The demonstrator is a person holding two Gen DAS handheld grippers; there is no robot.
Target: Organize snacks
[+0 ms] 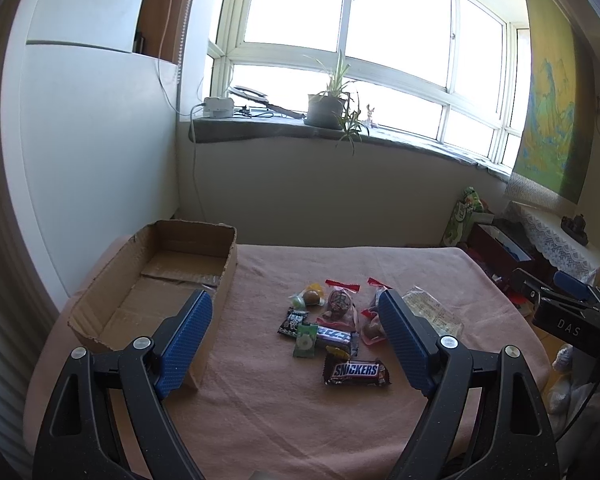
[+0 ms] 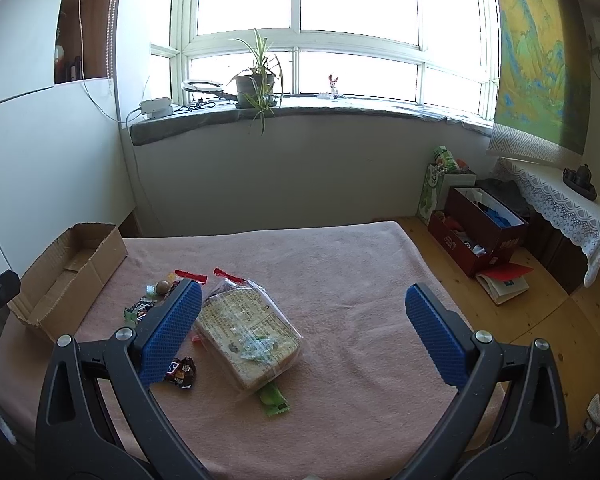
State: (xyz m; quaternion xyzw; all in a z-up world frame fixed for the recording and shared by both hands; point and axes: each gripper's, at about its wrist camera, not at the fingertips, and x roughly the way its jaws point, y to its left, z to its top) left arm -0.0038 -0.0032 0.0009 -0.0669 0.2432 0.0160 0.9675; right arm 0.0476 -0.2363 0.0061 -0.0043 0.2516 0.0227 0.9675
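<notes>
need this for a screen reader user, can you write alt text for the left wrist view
The open left gripper hovers over a pink-covered table, above a pile of wrapped snacks including a Snickers bar. An empty cardboard box sits to the left, with a bright window and potted plant behind.

Cardboard box point(image 1: 156, 280) at table point(image 1: 260, 412) left edge. Snack pile centre-frame: Snickers bar point(image 1: 356, 372) nearest, bread packet point(image 2: 248, 332) at pile's right. Potted plant point(image 1: 328, 104) on windowsill behind.

Pink cloth point(image 1: 284, 420); brown cardboard box point(image 1: 224, 280). Snickers bar point(image 1: 356, 371) dark brown, white lettering. Gripper pads point(image 2: 172, 332) blue, dimpled.
</notes>
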